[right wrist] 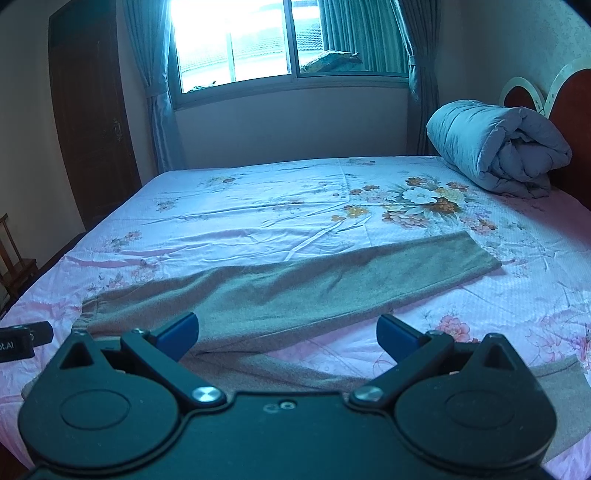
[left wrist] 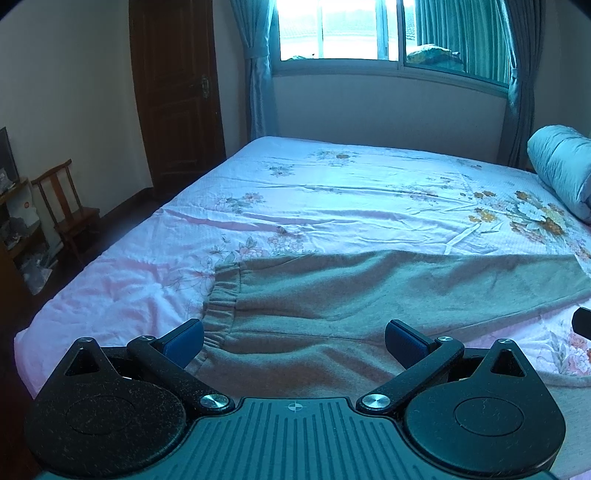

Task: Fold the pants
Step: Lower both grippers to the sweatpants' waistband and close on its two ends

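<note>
Daylight from a curtained window [left wrist: 338, 31] falls across a bedroom, with a dark wooden door [left wrist: 177, 88] and a small wooden chair [left wrist: 68, 210] at the far left of the left wrist view. Most of both views is filled by a bed covered in a pink floral sheet [left wrist: 332, 192], wrinkled in the middle.

Grey-brown pants [left wrist: 369, 291] lie flat on the near part of the sheet. In the left wrist view their gathered elastic waistband [left wrist: 219, 299] sits toward the left, just ahead of the left blue fingertip [left wrist: 186, 341]. The left gripper [left wrist: 294, 341] hangs with its jaws spread wide and holding nothing; the fabric fills the gap between and below them, though whether the pads touch it cannot be told.

In the right wrist view one pant leg runs diagonally from the lower left up to its hem [right wrist: 480, 254] at the right, and a second strip of fabric [right wrist: 561, 384] shows low at the right edge. The right gripper [right wrist: 288, 334] is likewise spread apart and empty, above the spot where the legs part.

Farther right, a rolled blue-grey quilt [right wrist: 495, 147] rests against the headboard [right wrist: 565, 110].
</note>
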`<action>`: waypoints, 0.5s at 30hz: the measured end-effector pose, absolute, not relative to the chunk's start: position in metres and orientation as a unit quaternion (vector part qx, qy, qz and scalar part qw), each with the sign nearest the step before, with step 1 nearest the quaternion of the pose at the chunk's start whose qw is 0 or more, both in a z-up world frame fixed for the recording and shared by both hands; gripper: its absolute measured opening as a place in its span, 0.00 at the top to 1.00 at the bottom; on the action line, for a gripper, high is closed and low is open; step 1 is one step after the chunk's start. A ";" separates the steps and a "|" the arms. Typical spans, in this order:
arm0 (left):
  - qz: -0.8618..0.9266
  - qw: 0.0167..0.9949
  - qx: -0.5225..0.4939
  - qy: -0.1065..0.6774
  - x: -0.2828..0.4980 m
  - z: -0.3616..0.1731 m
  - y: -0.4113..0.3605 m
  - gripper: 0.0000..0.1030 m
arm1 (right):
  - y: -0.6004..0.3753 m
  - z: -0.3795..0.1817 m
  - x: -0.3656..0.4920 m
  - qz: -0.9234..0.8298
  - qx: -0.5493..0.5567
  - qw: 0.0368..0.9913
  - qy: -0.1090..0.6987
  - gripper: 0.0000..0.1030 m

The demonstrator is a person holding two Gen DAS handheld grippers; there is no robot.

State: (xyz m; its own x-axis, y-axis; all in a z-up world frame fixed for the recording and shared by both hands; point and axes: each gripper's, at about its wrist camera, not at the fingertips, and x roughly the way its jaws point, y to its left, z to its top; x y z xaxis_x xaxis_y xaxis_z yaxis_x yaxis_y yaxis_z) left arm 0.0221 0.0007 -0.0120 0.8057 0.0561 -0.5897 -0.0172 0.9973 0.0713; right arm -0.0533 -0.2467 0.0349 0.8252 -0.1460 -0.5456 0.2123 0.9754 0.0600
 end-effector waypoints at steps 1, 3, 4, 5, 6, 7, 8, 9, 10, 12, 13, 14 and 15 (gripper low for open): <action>0.018 0.949 0.032 0.312 0.023 -0.013 0.002 0.00 | -0.247 0.035 -0.052 -0.092 0.058 0.954 0.281 0.06; 0.018 0.949 0.033 0.313 0.027 -0.014 0.005 0.00 | -0.247 0.034 -0.050 -0.087 0.057 0.954 0.282 0.06; 0.019 0.948 0.035 0.314 0.029 -0.015 0.007 0.00 | -0.248 0.033 -0.049 -0.081 0.058 0.954 0.282 0.06; 0.019 0.948 0.037 0.315 0.032 -0.016 0.008 0.00 | -0.249 0.033 -0.047 -0.074 0.060 0.954 0.283 0.06; 0.016 0.948 0.038 0.316 0.035 -0.017 0.010 0.00 | -0.249 0.033 -0.045 -0.068 0.062 0.954 0.284 0.06; 0.014 0.947 0.041 0.318 0.038 -0.018 0.012 0.00 | -0.250 0.032 -0.042 -0.062 0.062 0.955 0.285 0.06; 0.012 0.947 0.043 0.319 0.042 -0.019 0.014 0.00 | -0.251 0.032 -0.040 -0.057 0.062 0.955 0.285 0.06; 0.010 0.946 0.044 0.322 0.047 -0.020 0.017 0.00 | -0.252 0.032 -0.038 -0.053 0.060 0.955 0.286 0.06; 0.008 0.945 0.044 0.324 0.051 -0.020 0.019 0.00 | -0.252 0.031 -0.035 -0.047 0.059 0.955 0.287 0.06; 0.002 0.942 0.046 0.331 0.062 -0.022 0.024 0.00 | -0.254 0.030 -0.029 -0.033 0.058 0.955 0.290 0.06; -0.001 0.941 0.047 0.335 0.067 -0.023 0.027 0.00 | -0.254 0.029 -0.025 -0.027 0.057 0.954 0.291 0.06; -0.004 0.941 0.049 0.336 0.072 -0.024 0.029 0.00 | -0.255 0.028 -0.022 -0.023 0.055 0.954 0.293 0.06; -0.005 0.940 0.053 0.337 0.077 -0.025 0.031 0.00 | -0.254 0.028 -0.018 -0.020 0.051 0.954 0.295 0.06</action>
State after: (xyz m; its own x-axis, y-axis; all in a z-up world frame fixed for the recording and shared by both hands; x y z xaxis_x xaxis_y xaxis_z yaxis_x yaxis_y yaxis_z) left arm 0.0773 0.0315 -0.0247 0.7733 0.0266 -0.6334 0.0443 0.9944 0.0958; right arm -0.0181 -0.2544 0.0275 0.8254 -0.0073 -0.5645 0.0679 0.9939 0.0866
